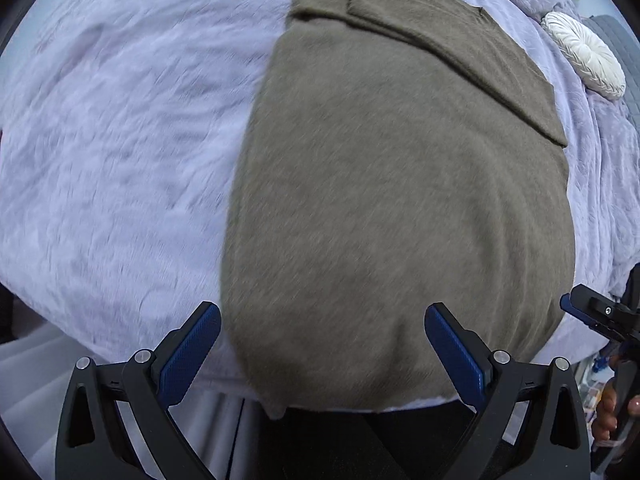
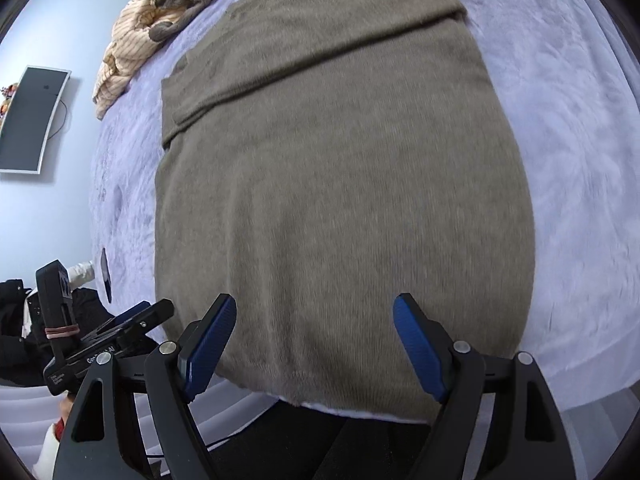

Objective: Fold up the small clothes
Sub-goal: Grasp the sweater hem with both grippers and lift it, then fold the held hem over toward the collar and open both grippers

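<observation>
One big brown-grey knitted sweater lies flat on the fluffy pale purple bed blanket. Its near hem reaches the edge of the bed, close to both tools. Its sleeves are folded across the top part, and the far part looks like a band with a straight edge. The cloth looks soft and fuzzy, with tiny knit lines. Two black tools with blue pads are held over the near hem. The left tongs are wide open and hold nothing; the sweater hem shows between the two pads. The right tongs are wide open too and hold nothing, and they also sit over the hem. In the left view, the right tool pokes in at the right edge. In the right view, the left tool sits at the lower left, with some small white letters on it that are too blurry to read. One round white pleated cushion rests at the far right of the bed. One heap of crumpled clothes, cream striped and grey, sits at the far left corner. One dark flat screen with a white frame hangs on the pale wall.
</observation>
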Demonstrator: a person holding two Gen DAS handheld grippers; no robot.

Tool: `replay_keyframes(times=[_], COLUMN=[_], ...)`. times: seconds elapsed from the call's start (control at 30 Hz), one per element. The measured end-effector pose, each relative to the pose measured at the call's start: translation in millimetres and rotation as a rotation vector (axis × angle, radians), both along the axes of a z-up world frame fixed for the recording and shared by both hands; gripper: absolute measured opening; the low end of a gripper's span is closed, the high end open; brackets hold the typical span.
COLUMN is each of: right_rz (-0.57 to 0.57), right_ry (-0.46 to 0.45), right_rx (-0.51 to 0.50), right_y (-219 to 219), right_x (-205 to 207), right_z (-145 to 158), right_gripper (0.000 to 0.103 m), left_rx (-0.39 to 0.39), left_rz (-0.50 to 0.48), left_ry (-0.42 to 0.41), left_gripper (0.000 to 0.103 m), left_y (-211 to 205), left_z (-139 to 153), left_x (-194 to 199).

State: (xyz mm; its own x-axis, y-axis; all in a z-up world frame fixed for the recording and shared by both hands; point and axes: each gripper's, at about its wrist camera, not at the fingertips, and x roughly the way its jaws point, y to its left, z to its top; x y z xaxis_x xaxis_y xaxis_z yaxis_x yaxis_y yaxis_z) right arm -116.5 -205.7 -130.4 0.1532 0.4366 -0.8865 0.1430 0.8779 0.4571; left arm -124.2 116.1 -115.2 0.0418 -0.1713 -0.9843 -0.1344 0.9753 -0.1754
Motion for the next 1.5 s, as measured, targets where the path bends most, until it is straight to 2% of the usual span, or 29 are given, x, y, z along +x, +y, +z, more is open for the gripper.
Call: replay_keyframes(times=[0.3,0.47,0.57,0.7,0.73,0.77,0.8,0.83,0.87,0.9,0.97,1.07,1.2,1.5], right_rz=[-0.092,-0.176,-0.200,-0.220,-0.230,-0.242,-0.251,-0.255,-0.253,-0.247,-0.232,-0.220,-0.230,-0.263], right_ry=[0.092,0.117,0.120,0.114,0.122,0.132,0.139,0.149,0.152,0.142,0.118,0.085,0.041,-0.088], right_rx=[-0.043,-0.068,-0.030,0.075,0.103,0.127,0.150,0.178,0.194,0.221,0.289,0.376,0.503,0.721], right_y=[-28,-60,-68,-70,-69,-68,-67,-66,-65,-64,-65,-66,-68,-68], right_x=[-57,-83,-90,-92,-93,-93,-95,-96,-97,-99,-101,-101,-89,-31], right_z=[-27,-45,-60,-80,-84,-86,-87,-87,-86,-83,-75,-60,-42,4], right_gripper=[0.083,0.083,0.083,0.083,0.083,0.076,0.053,0.039,0.019,0.015,0.014,0.013,0.013,0.013], left_rx=[-0.148,-0.164,-0.199,-0.195,-0.204,-0.216,-0.245,-0.275,-0.306,-0.334,-0.374,-0.453,-0.516,-0.579], left_rz=[0.025,-0.031,-0.062,-0.069,-0.057,-0.044,-0.029,-0.021,-0.016,-0.016,-0.022,-0.004,0.028,0.077], left_ry=[0.039,0.073,0.095,0.080,0.070,0.066,0.064,0.061,0.058,0.053,0.039,0.000,-0.070,-0.245], left_gripper=[0.102,0.102,0.102,0.101,0.089,0.082,0.068,0.050,0.036,0.030,0.018,0.018,0.018,0.018], left_y=[25,15,7,2,3,-4,-2,0,2,2,2,6,15,15], left_z=[-33,-47,-55,-55,-54,-53,-51,-49,-47,-43,-36,-20,8,56], left_x=[-40,-45,-47,-49,-50,-45,-46,-48,-49,-50,-51,-46,-27,59])
